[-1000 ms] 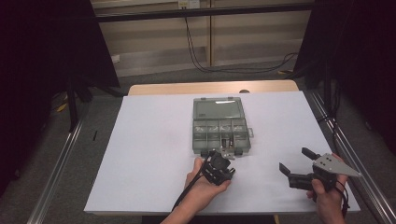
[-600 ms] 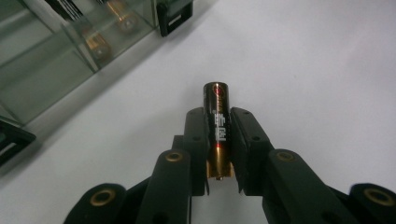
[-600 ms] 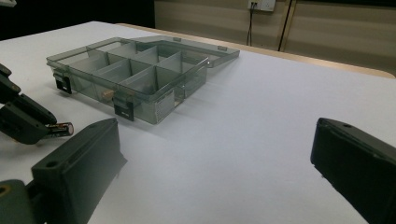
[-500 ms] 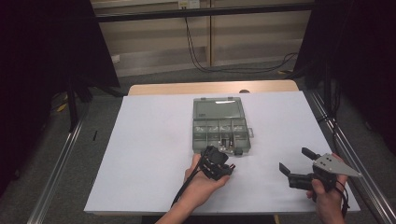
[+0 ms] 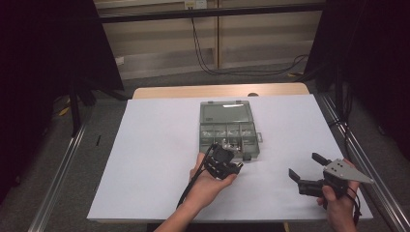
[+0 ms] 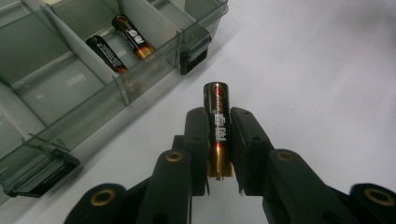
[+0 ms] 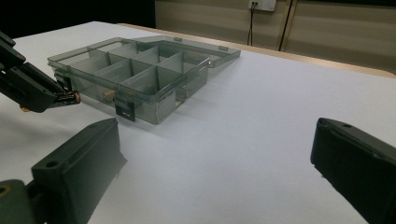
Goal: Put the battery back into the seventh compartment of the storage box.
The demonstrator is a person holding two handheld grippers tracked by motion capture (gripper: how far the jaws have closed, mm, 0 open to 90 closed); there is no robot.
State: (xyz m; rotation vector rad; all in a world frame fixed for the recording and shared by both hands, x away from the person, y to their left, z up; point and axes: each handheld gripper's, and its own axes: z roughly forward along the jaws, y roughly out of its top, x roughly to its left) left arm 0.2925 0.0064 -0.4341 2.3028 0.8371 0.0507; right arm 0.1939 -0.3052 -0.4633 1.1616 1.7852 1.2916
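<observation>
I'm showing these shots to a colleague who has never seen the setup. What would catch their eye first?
Probably the black-and-copper cylindrical battery clamped lengthwise between the left gripper's black fingers, just off the near edge of the smoky transparent plastic compartment box. That box sits mid-table on the white sheet, lid open, with two more batteries lying in one corner compartment. The right gripper rests wide open and empty at the near right.

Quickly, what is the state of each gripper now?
Left gripper: closed on a battery.
Right gripper: open, holding nothing.
</observation>
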